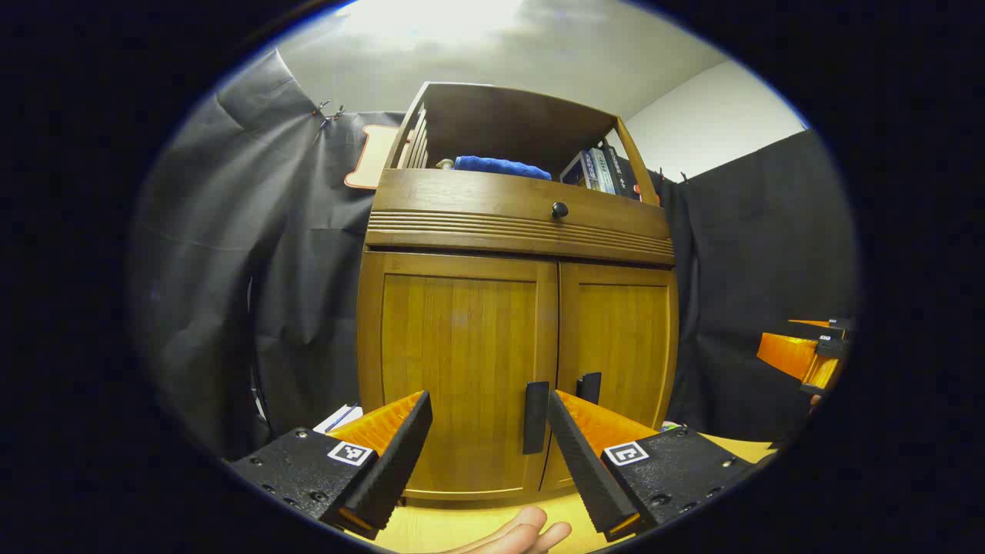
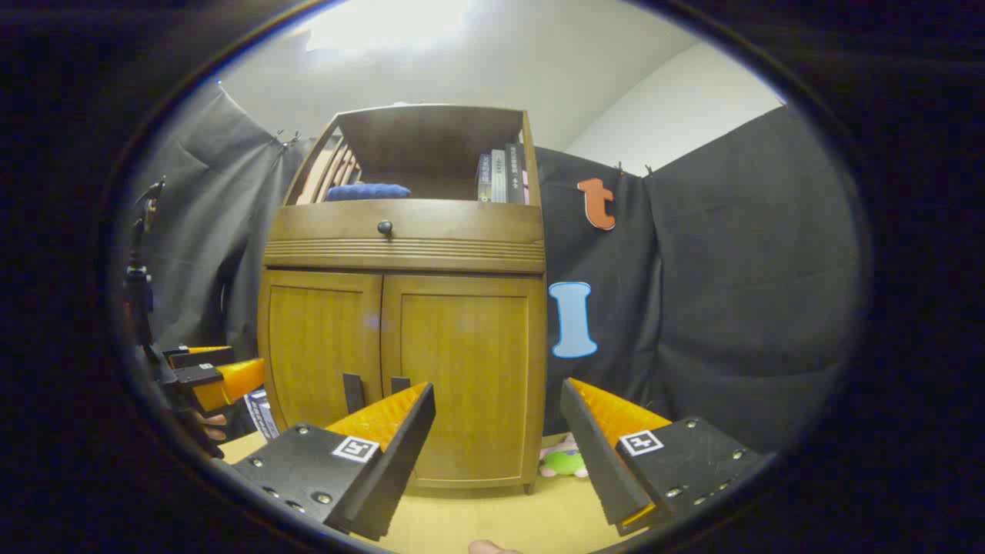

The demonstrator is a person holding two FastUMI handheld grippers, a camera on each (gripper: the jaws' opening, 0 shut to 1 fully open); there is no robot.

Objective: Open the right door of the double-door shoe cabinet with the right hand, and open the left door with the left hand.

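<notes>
A wooden double-door shoe cabinet (image 1: 515, 308) stands ahead with both doors closed. Its left door (image 1: 458, 369) carries a dark vertical handle (image 1: 535, 417) at its inner edge; the right door (image 1: 623, 338) has its own handle (image 1: 589, 387). My left gripper (image 1: 489, 454) is open, a short way in front of the left door, its right finger close to the left handle. In the right gripper view the same cabinet (image 2: 404, 338) shows with the right door (image 2: 462, 369) and the two handles (image 2: 354, 392) (image 2: 400, 385). My right gripper (image 2: 496, 454) is open, before the cabinet's right half, holding nothing.
A drawer with a round knob (image 1: 560, 209) sits above the doors; the open shelf holds a blue cloth (image 1: 500, 166) and books (image 1: 604, 171). A small green and pink toy (image 2: 562, 460) lies by the cabinet's right foot. The floor (image 2: 492, 515) is yellowish wood. Black cloth walls surround the cabinet.
</notes>
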